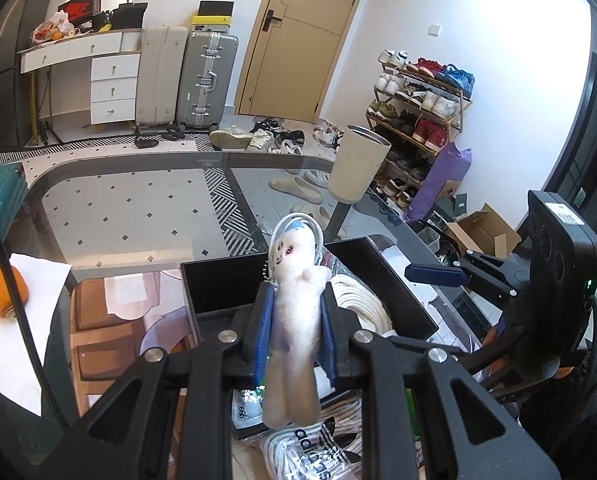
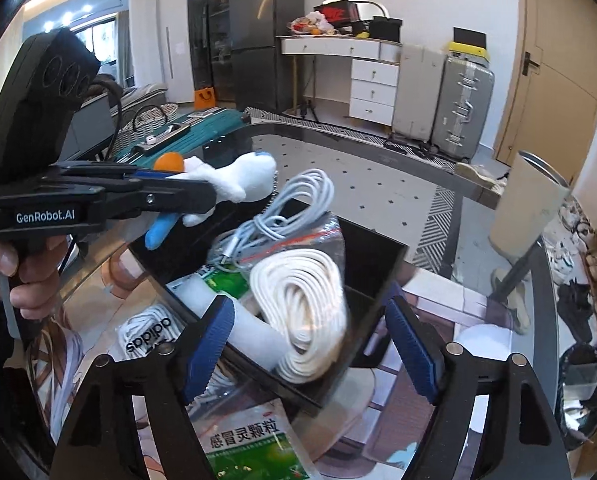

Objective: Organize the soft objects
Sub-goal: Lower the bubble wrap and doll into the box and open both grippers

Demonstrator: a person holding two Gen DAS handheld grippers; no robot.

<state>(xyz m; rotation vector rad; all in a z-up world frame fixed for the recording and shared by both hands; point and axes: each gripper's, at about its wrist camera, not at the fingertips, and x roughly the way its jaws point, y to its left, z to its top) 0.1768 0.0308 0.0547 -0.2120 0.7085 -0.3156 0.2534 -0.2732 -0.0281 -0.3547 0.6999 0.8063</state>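
Note:
My left gripper [image 1: 296, 312] is shut on a small white plush doll [image 1: 294, 320] with a ball-chain, held above the black open box [image 1: 202, 284]. In the right wrist view the same doll [image 2: 238, 180] sticks out of the left gripper [image 2: 202, 196], which a hand holds over the box's far left corner. My right gripper [image 2: 310, 344] stands open over the box [image 2: 372, 256], its blue pads on either side of a coil of white flat cord [image 2: 302, 320] without pressing it. A bagged white cable [image 2: 282, 212] and a white roll [image 2: 254, 328] also lie in the box.
A glass table [image 1: 138, 184] carries the box. An orange [image 1: 6, 292] on white paper sits at its left, a beige cup [image 1: 358, 164] at the far right. A bagged pair of white laces [image 2: 150, 332] and a green medicine packet [image 2: 250, 452] lie in front of the box.

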